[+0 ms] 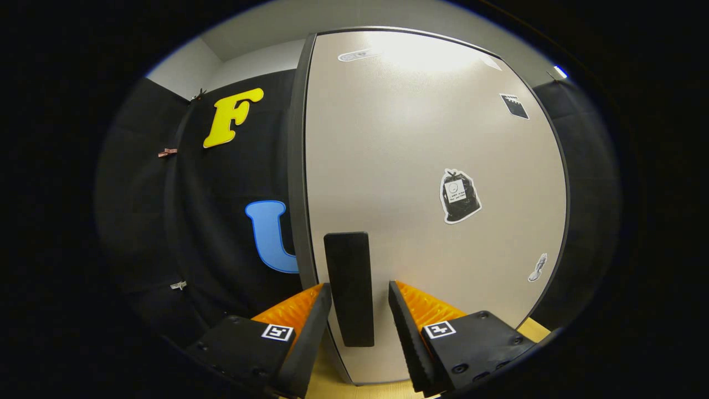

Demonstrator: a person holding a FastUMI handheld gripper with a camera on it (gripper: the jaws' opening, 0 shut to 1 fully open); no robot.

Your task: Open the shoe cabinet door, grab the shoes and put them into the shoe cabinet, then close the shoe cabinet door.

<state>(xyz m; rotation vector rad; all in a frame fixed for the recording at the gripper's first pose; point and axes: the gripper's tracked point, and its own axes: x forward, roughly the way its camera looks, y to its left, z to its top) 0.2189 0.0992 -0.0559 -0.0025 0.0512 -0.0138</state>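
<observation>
The shoe cabinet door [421, 166] is a tall pale grey panel with a dark edge, standing closed straight ahead of me. A black upright bar handle [349, 288] is fixed near its left edge. My gripper [360, 293] is open, with one finger on each side of the handle. The handle sits between the fingertips, and a small gap shows on each side of it, wider on the right. Several stickers dot the door, among them a black bag-shaped sticker [460, 195] to the right of the handle.
The booth's black cloth wall [221, 221] hangs to the left of the cabinet and continues on the right. A light wooden floor [332, 382] shows below the door between the fingers.
</observation>
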